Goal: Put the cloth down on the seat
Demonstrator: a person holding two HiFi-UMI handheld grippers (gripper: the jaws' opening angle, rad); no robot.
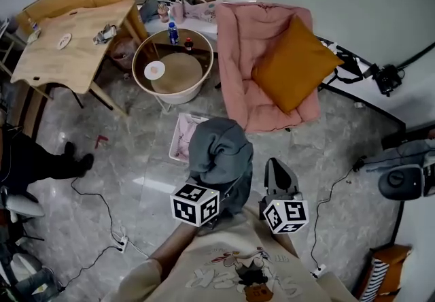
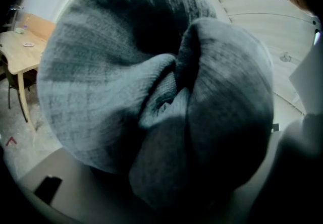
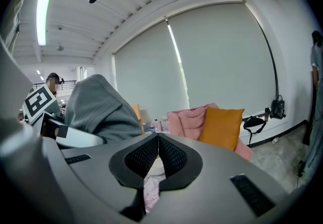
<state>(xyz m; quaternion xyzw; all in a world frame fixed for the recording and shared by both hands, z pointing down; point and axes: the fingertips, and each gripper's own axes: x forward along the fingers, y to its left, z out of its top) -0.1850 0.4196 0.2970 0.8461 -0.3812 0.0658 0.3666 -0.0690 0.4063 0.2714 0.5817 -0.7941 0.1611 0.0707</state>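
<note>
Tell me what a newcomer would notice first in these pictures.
The bunched grey cloth, held up at the head view's lower centre, fills almost the whole left gripper view. Just beyond it stands the pink seat, with a big orange cushion resting on it.

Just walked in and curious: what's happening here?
A person holds a bunched grey cloth in the left gripper, up above the floor. The right gripper is shut and empty. The pink armchair with its orange cushion stands ahead; the cloth is not yet on its seat.
</note>
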